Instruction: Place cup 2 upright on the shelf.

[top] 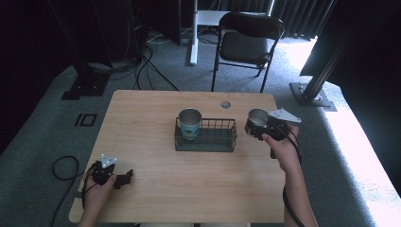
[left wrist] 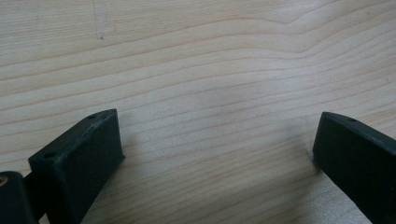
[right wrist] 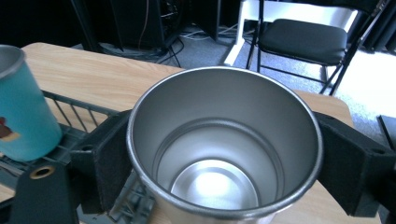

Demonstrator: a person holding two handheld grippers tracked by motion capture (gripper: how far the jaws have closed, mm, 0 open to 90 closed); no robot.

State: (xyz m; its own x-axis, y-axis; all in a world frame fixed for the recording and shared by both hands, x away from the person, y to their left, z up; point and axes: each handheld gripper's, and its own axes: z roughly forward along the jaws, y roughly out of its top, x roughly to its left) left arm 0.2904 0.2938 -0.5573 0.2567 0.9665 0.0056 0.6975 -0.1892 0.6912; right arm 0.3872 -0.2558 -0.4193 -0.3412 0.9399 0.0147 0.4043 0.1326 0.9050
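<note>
**Steel cup clamped in my right tongs, beside the basket**

Steel is what I have in the right tongs (top: 259, 126): a plain metal cup (top: 257, 117), held upright with its mouth open to the ceiling, just off the right end of the wire basket (top: 206, 140). My right forearm comes in from the bottom edge and angles up toward the far right part of the tabletop (top: 156, 179), hand wrapped around the tool's body, grey plate on top. My left hand (top: 97, 189) sits low at the near-left corner, with the left tongs (top: 124, 178) lying close to the wood and pointing right.

From the high view I get the layout: a second cup, teal with a steel rim (top: 189, 124), stands in the left end of the basket, well apart from the one I hold. Whether the held cup clears the wood, I cannot tell from there.

The right gripper view looks straight down into the metal cup (right wrist: 224, 154), showing its bare shiny bottom, and both black pads (right wrist: 109, 158) pressing its wall from opposite sides. The teal cup (right wrist: 23, 112) and basket wires show at the left.

The left gripper view shows bare wood grain between the left tongs (left wrist: 217, 154), spread wide with nothing gripped.
</note>
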